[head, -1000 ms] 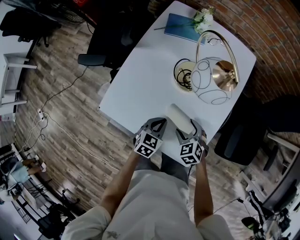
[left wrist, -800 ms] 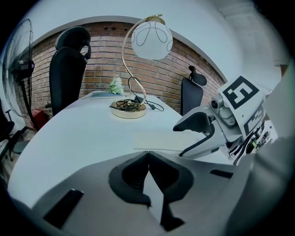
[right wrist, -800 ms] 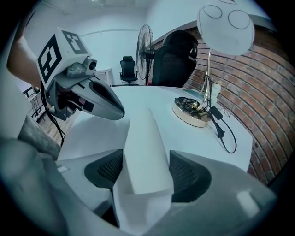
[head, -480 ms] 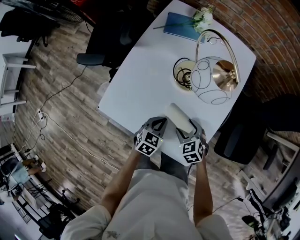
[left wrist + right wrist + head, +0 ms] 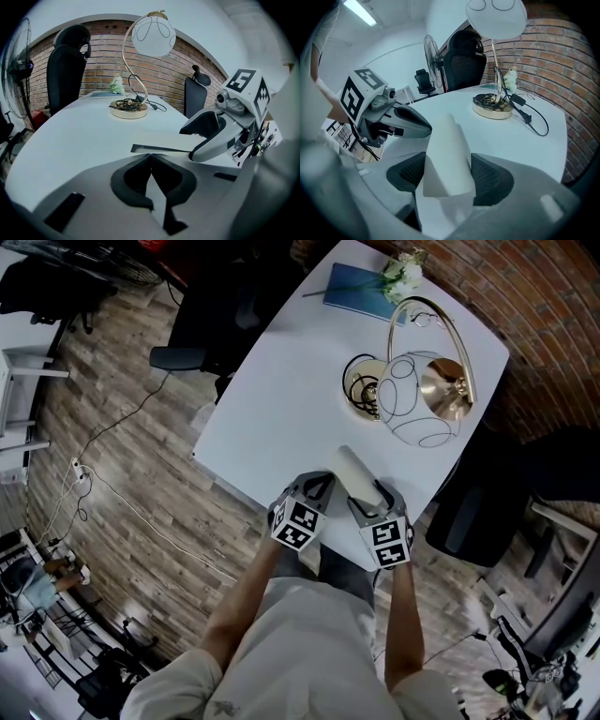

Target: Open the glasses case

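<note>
The white glasses case (image 5: 358, 474) lies shut near the front edge of the white table (image 5: 281, 409). My right gripper (image 5: 375, 495) reaches over the table edge with its jaws around the near end of the case (image 5: 447, 140). Both dark pads (image 5: 487, 176) touch the sides of the case. My left gripper (image 5: 319, 482) hovers just left of the case. Its jaws (image 5: 150, 157) meet at the tips with nothing between them. In the left gripper view, the right gripper (image 5: 211, 136) sits over the pale case (image 5: 161, 142).
A lamp with a gold base (image 5: 367, 390) and a white globe shade (image 5: 412, 404) stands mid-table, its cord beside it. A blue book (image 5: 354, 292) and white flowers (image 5: 403, 276) lie at the far end. Black chairs (image 5: 464, 517) stand by the table's right and far-left sides.
The right gripper has rolled a little about the case, and its marker cube has turned. The left gripper and the case have hardly moved.
</note>
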Demonstrator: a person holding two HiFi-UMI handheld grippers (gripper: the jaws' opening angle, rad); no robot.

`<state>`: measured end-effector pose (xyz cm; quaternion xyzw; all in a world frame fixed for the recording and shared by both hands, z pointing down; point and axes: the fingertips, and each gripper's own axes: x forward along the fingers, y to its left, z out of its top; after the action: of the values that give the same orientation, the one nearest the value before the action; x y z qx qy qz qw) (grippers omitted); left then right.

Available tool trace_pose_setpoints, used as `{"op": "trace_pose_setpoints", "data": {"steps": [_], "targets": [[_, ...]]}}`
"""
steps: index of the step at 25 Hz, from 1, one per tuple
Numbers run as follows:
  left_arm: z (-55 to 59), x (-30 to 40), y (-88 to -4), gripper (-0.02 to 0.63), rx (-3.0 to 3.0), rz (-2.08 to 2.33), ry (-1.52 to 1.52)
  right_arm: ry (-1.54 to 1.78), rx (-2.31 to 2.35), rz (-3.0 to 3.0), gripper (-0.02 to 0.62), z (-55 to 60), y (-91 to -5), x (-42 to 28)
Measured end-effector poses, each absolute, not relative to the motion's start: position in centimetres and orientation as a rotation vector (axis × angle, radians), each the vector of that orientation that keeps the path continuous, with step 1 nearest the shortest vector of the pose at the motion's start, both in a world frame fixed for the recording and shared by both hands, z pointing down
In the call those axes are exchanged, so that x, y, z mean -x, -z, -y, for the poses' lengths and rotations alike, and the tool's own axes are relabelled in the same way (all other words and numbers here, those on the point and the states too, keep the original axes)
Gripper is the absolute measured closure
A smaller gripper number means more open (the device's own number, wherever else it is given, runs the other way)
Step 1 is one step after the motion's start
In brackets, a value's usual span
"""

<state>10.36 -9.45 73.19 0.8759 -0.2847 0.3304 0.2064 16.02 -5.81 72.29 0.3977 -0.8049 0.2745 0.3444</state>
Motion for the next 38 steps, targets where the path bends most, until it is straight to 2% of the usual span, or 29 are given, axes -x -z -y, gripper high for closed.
{"op": "trace_pose_setpoints", "data": {"steps": [20,23,38], "targets": [[9.4,-10.5,-73.1,0.6,-2.444,0.78,-0.925,-0.715,-1.112,2.103,0.291,5.8,-71.2,-16.5],[9.5,-10.5,-73.2,0.6,-2.444,0.777,-0.925,-0.717,-1.123,2.114,0.325,5.8,-70.9,-16.5],[9.4,-10.5,-72.9,0.601,-2.443,0.771,-0.928,-0.702,-1.169,2.124,0.382,6.0,-69.5,-17.0]]}}
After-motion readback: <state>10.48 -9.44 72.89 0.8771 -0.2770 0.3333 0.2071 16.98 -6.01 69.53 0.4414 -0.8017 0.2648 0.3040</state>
